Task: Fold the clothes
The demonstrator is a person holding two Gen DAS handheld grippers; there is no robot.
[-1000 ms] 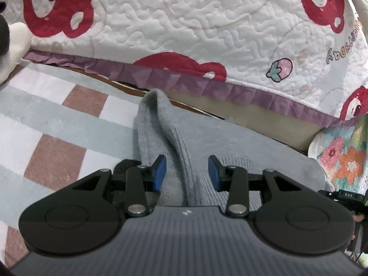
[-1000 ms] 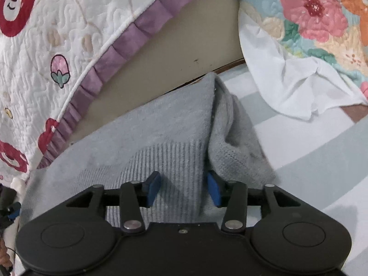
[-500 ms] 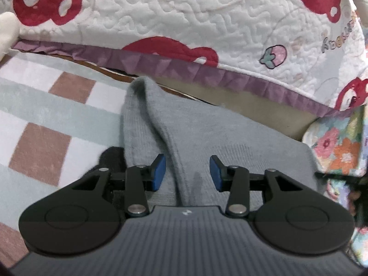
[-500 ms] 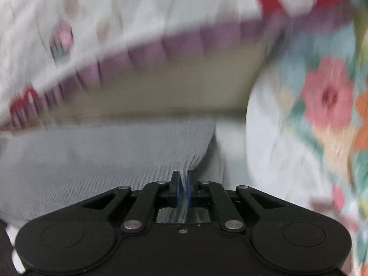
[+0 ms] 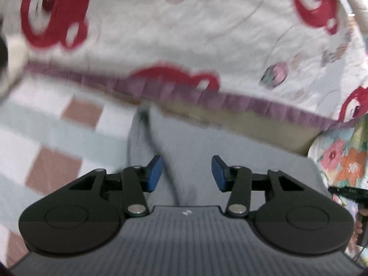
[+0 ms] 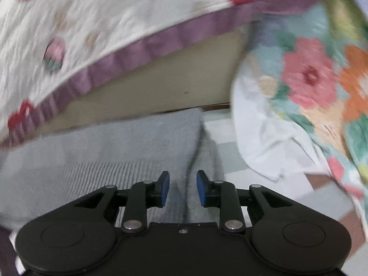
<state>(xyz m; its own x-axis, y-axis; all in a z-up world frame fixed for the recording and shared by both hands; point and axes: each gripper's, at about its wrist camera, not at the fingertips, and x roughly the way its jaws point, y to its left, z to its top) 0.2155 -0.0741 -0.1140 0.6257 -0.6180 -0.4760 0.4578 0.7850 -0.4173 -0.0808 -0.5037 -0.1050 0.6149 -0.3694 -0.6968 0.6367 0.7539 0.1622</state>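
A grey knit sweater point(image 5: 241, 158) lies folded on the checked mat, its far edge near the bed base. In the left wrist view my left gripper point(image 5: 186, 173) is open above its left fold, blue pads apart, nothing between them. In the right wrist view the same sweater point(image 6: 103, 156) fills the lower left, with a fold crease running down toward my right gripper point(image 6: 182, 188). That gripper is open over the sweater's right edge, with cloth showing in the gap but not pinched. Both views are motion-blurred.
A white quilt with red bears and a purple frill point(image 5: 184, 34) hangs over the tan bed base point(image 6: 161, 87) just behind the sweater. A floral cushion with white lining point(image 6: 310, 87) crowds the right. The checked mat point(image 5: 46, 138) extends to the left.
My right gripper was shut on the sweater's edge half a second ago and is now open, the cloth lying down. The left gripper stayed open and shifted slightly; both cameras are moving.
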